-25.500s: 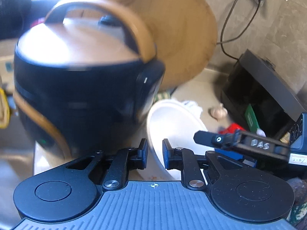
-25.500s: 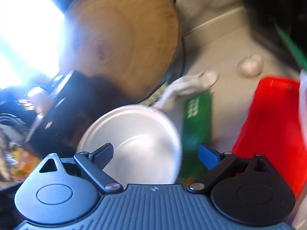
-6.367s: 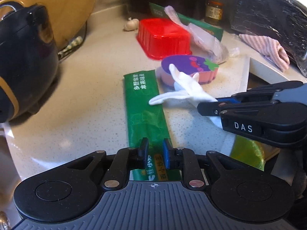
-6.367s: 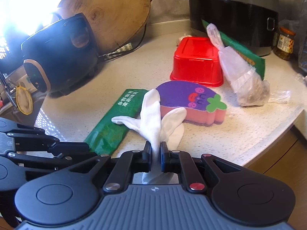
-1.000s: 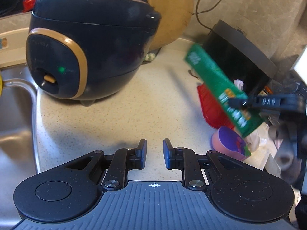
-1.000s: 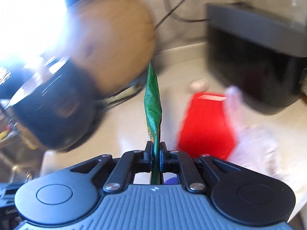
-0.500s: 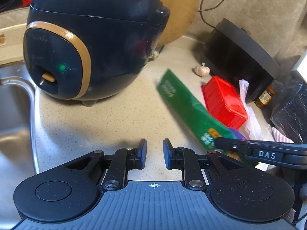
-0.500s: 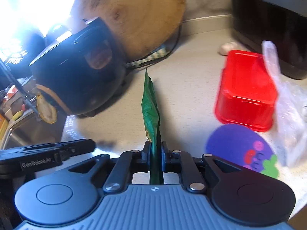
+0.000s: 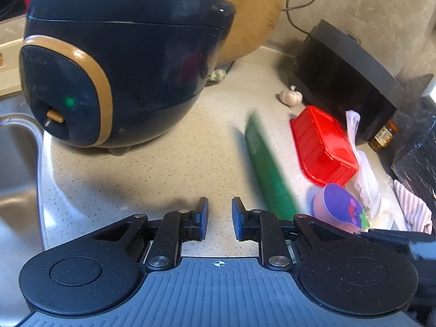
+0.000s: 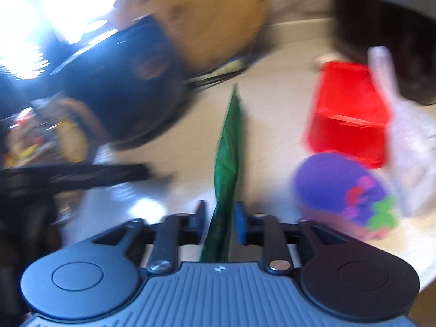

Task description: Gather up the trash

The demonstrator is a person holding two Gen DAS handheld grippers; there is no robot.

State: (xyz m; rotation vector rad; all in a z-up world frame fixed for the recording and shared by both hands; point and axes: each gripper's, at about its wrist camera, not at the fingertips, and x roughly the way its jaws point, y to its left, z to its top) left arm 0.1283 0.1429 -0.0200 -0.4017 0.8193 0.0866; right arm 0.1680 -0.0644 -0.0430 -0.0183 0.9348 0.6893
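Observation:
A long green wrapper point(image 9: 265, 169) slants low over the speckled counter point(image 9: 163, 169), blurred, between the rice cooker and the red box. In the right wrist view the same green wrapper point(image 10: 227, 147) stands edge-on between the jaws of my right gripper point(image 10: 220, 218). Those jaws are opening, and a small gap shows on each side of the wrapper. My left gripper point(image 9: 219, 218) hovers over bare counter, slightly open, with nothing between its fingers. One finger of the right gripper point(image 9: 395, 235) shows at the lower right of the left wrist view.
A dark rice cooker point(image 9: 117, 62) stands at the left before a round wooden board point(image 9: 250, 13). On the right lie a red box point(image 9: 323, 147), purple sponge point(image 9: 343, 207), clear plastic bag point(image 9: 365, 179), garlic bulb point(image 9: 291, 97) and black appliance point(image 9: 346, 76). A sink point(image 9: 16, 177) borders the counter's left.
The right gripper has brought the green wrapper down from the air toward the counter, and its jaws, clamped on it before, have parted. The left gripper has stayed put.

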